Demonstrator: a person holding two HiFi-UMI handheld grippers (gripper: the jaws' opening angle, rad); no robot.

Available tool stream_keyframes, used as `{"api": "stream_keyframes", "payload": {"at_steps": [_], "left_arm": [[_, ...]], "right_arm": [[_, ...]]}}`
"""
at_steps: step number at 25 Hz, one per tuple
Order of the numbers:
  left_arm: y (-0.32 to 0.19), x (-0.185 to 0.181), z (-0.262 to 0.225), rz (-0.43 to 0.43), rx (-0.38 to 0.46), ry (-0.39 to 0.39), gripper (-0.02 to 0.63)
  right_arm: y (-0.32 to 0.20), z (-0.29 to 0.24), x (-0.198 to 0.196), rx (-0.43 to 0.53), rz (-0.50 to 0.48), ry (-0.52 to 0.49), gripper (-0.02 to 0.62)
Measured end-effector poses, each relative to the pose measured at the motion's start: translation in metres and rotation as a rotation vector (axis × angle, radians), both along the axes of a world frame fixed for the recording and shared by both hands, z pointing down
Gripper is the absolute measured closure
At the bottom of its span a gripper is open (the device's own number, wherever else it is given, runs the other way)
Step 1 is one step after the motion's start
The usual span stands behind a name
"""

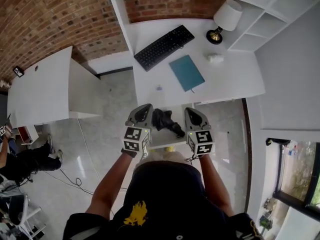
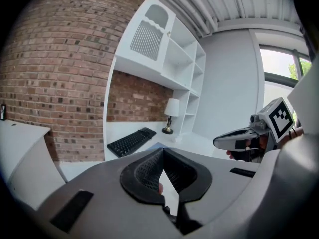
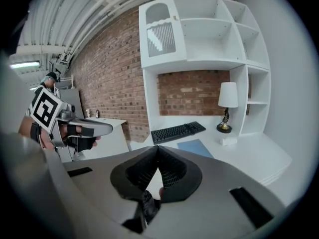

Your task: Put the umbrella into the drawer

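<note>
A folded black umbrella (image 1: pixel 166 121) hangs between my two grippers, over the front edge of the white desk (image 1: pixel 235 81). My left gripper (image 1: pixel 145 108) is at the umbrella's left end and my right gripper (image 1: pixel 190 111) at its right end. In the left gripper view the jaws (image 2: pixel 162 183) meet, with a dark piece of umbrella (image 2: pixel 172 219) below them. The right gripper view shows its jaws (image 3: pixel 155 180) closed, pinching black umbrella fabric (image 3: pixel 145 206). A white open drawer (image 1: pixel 161 140) shows just under the umbrella, mostly hidden by the grippers and my body.
On the desk lie a black keyboard (image 1: pixel 164 46), a teal notebook (image 1: pixel 186 72), a small white object (image 1: pixel 215 58) and a lamp (image 1: pixel 225 19). White shelves rise on the right. A second white table (image 1: pixel 40 91) stands at left, with another person (image 1: pixel 20 161) beside it.
</note>
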State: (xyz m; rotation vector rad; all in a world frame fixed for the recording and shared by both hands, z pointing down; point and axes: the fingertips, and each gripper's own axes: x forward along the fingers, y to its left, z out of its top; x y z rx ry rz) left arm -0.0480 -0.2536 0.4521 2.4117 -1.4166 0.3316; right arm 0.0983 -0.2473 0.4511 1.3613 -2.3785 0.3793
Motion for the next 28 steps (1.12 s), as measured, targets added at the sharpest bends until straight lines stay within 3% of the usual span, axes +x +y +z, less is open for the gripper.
{"api": "stream_keyframes", "payload": {"at_steps": [13,20,28], "left_arm": [[-0.025,-0.041,-0.123,-0.102,0.286,-0.02,0.591],[-0.028,-0.06,-0.153,-0.132,0.345,-0.047,0.591],[-0.032,-0.081,-0.172,-0.163,0.384,-0.056,0.591]], "right_arm": [[-0.033,-0.117,0.055,0.258,0.146,-0.013,0.594],[-0.03,-0.186,0.074,0.439,0.221,-0.069,0.594],[-0.028,-0.199,0.076,0.469,0.219,-0.111,0.594]]}}
